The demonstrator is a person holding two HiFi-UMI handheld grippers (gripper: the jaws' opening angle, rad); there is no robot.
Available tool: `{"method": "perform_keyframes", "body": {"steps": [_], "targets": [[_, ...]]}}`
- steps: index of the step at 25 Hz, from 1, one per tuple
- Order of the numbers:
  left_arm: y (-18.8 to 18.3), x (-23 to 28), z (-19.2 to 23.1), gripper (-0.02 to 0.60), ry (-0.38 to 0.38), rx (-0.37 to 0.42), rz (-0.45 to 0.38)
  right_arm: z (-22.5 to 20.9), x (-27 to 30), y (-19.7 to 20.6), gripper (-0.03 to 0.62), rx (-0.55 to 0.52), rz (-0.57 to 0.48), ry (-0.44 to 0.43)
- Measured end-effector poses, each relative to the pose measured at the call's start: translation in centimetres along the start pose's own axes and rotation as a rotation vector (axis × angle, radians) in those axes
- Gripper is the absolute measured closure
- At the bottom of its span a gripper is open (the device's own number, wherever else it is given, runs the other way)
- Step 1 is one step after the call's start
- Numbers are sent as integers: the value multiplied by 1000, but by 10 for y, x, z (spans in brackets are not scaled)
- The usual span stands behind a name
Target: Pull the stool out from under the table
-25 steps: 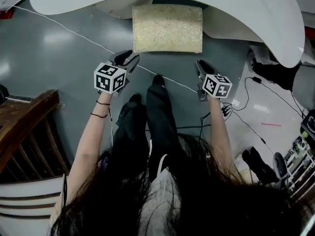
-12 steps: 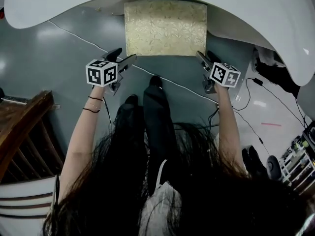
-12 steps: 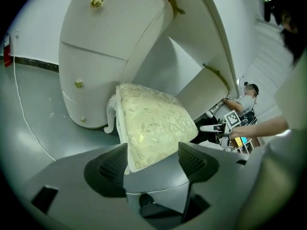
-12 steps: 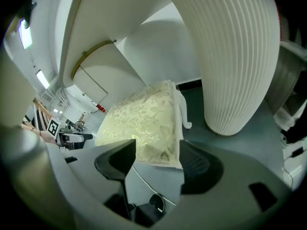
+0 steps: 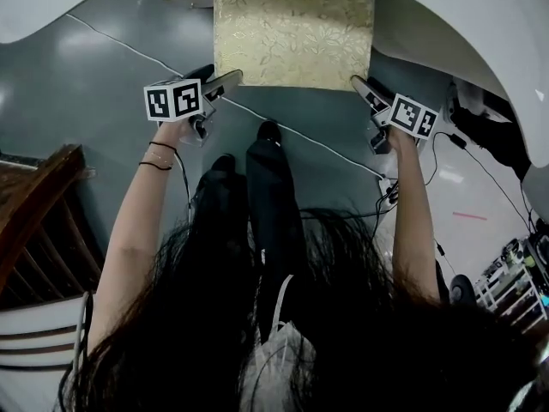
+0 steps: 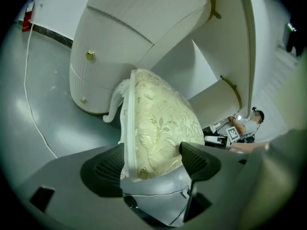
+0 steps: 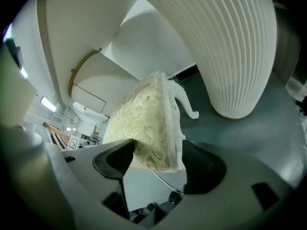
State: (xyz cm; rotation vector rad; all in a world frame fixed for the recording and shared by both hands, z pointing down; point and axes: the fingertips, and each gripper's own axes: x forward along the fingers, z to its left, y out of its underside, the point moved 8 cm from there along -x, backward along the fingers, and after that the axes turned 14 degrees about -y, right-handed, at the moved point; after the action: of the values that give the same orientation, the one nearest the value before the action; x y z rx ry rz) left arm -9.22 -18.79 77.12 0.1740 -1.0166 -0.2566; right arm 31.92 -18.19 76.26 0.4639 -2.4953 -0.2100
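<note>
While the stool [image 5: 293,33] stands half under the table [image 5: 480,24], the left tongs [image 5: 221,77] and right tongs [image 5: 360,84], which have just been opening, stand spread, each straddling one near corner without pinching it.

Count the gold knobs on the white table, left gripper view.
2: the upper knob sits high on the table's ribbed pedestal, the lower knob near its base. The stool may hide others.

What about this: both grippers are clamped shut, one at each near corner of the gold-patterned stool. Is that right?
Not shut. The left gripper and right gripper have just been opening. Each gripper view shows the jaws wide apart, with a near corner of the gold-patterned stool between them and not gripped.
</note>
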Motion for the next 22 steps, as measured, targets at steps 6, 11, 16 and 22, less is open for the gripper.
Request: {"method": "perform_keyframes", "body": {"steps": [6,11,16,22], "targets": [[0,9,-1,221,94,-24,15,-8,0,5,301,90,-45,-117],[1,5,3,227,104,-48,19,-4,-2,8,303,80,-86,-95],[6,0,2,236,49,-75,-19,2,-5,17,304,74,-167,-19],[3,1,5,247,7,-72,-11,1,-4,24,306,127,-123,-9]]}}
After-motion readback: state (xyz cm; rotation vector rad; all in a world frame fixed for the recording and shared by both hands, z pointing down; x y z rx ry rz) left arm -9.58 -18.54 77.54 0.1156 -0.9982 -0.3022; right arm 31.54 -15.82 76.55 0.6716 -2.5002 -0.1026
